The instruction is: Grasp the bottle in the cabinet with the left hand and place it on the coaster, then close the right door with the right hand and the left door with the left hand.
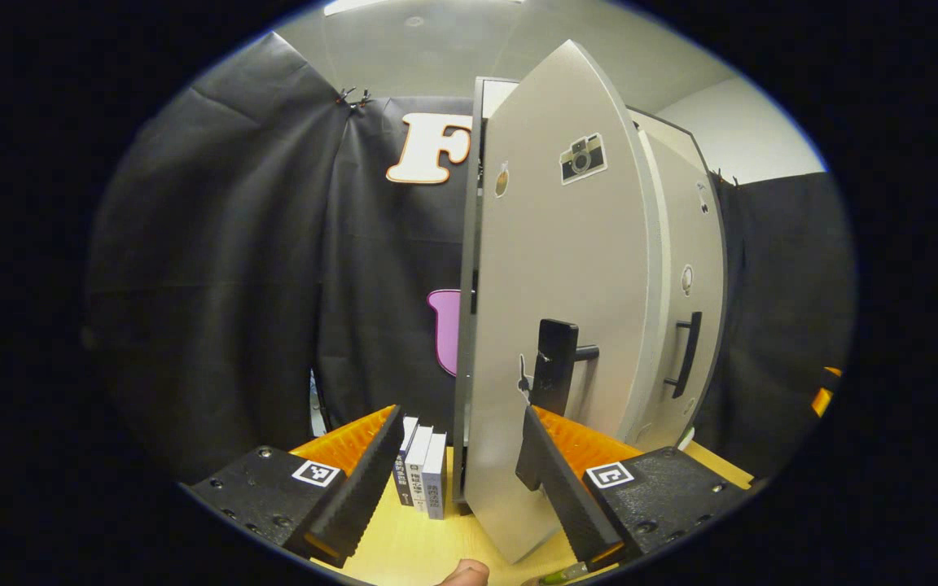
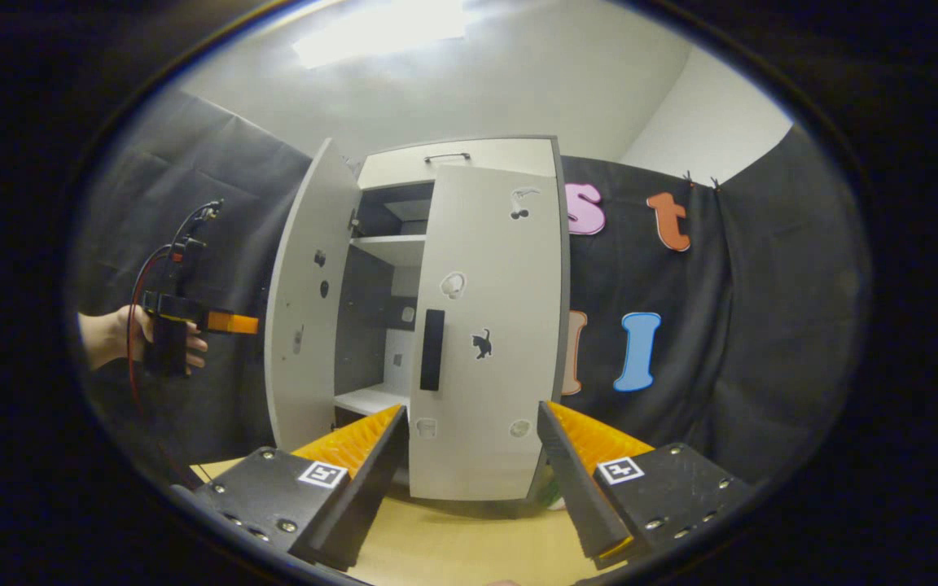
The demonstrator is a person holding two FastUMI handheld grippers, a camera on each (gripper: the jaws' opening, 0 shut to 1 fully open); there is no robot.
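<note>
The grey cabinet [image 2: 469, 159] stands on the wooden table. Its left door [image 2: 306, 325] swings wide open, while the right door [image 2: 489, 325] with a black handle [image 2: 432, 350] sits almost flush with the front. In the left gripper view the left door [image 1: 554, 268] stands edge-on just ahead, its black handle [image 1: 554, 366] above my right finger. My left gripper [image 1: 461, 472] is open and holds nothing; a hand holds the left gripper [image 2: 229, 323] outside the open door. My right gripper [image 2: 473, 456] is open and faces the right door. A green and white scrap [image 2: 550, 492] peeks out behind one finger.
Three small books [image 1: 422, 476] stand on the table [image 1: 412, 545] left of the cabinet. The right door's handle [image 1: 687, 354] shows farther off. Shelves [image 2: 387, 244] are visible inside the cabinet. Black cloth hangs around the booth.
</note>
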